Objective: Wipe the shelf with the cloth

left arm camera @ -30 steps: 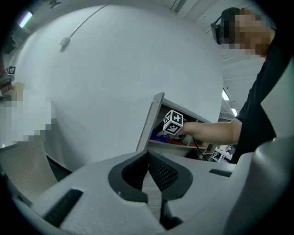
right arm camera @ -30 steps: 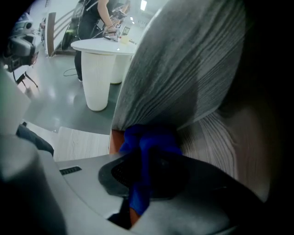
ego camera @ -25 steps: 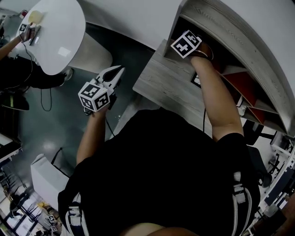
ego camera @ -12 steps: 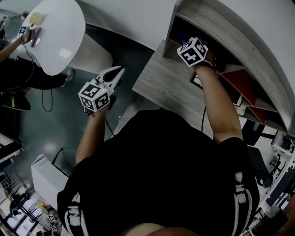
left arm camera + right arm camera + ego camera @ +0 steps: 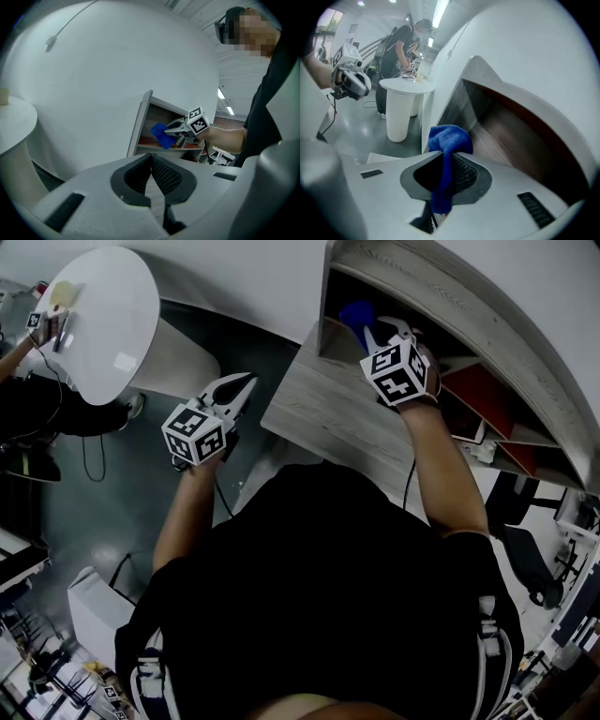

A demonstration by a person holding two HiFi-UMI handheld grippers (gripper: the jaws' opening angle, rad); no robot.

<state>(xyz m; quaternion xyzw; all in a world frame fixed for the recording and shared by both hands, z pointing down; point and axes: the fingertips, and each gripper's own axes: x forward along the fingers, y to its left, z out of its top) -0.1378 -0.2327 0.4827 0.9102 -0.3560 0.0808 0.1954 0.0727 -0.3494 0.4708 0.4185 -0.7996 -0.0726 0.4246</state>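
A blue cloth is pinched in my right gripper, which is shut on it. The cloth bunches above the jaws and hangs down between them. It sits at the mouth of the left compartment of the grey wooden shelf, just above the compartment's reddish-brown board. In the left gripper view the right gripper and the cloth show at the shelf opening. My left gripper is shut and empty, held left of the shelf over the dark floor.
A white round pedestal table stands to the left, and a person bends over it in the right gripper view. A curved white wall runs behind the shelf. Red-floored compartments lie further right, and a cable hangs by the right arm.
My right gripper has drawn back out of the compartment toward my body, so the blue cloth now shows in the head view. The left gripper has stayed put.
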